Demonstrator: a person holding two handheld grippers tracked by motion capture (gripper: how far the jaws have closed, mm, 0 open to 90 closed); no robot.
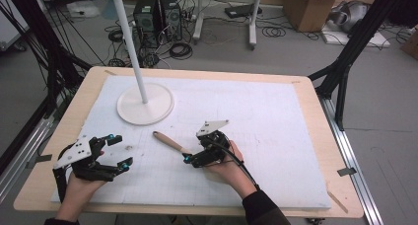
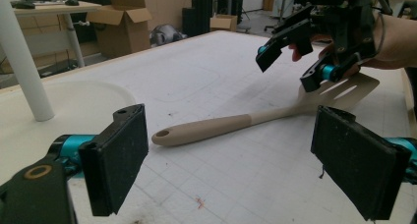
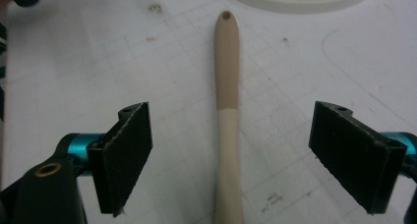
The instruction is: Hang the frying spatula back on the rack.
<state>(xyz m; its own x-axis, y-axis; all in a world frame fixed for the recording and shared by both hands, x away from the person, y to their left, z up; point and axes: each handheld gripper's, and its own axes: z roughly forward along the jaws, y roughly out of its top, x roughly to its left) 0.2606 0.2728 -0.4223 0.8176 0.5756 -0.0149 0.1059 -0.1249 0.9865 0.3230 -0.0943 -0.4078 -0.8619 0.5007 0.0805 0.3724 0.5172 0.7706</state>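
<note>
A beige spatula (image 1: 170,142) lies flat on the white mat, its darker handle end with a hole pointing toward the stand. Its slotted blade (image 2: 344,89) sits under my right gripper (image 1: 193,148). That gripper is open, with one jaw on each side of the spatula's neck (image 3: 227,130) and not touching it. My left gripper (image 1: 121,151) is open near the front left of the mat, a hand's width left of the handle tip, with nothing between its jaws. In the left gripper view the right gripper (image 2: 287,71) hovers just over the blade.
A white stand has a round base (image 1: 145,104) and a thin pole (image 1: 129,37) at the back left of the mat, just beyond the handle tip. The white mat (image 1: 276,131) covers most of the wooden table (image 1: 315,94). Boxes, cables and black frame legs lie beyond the table.
</note>
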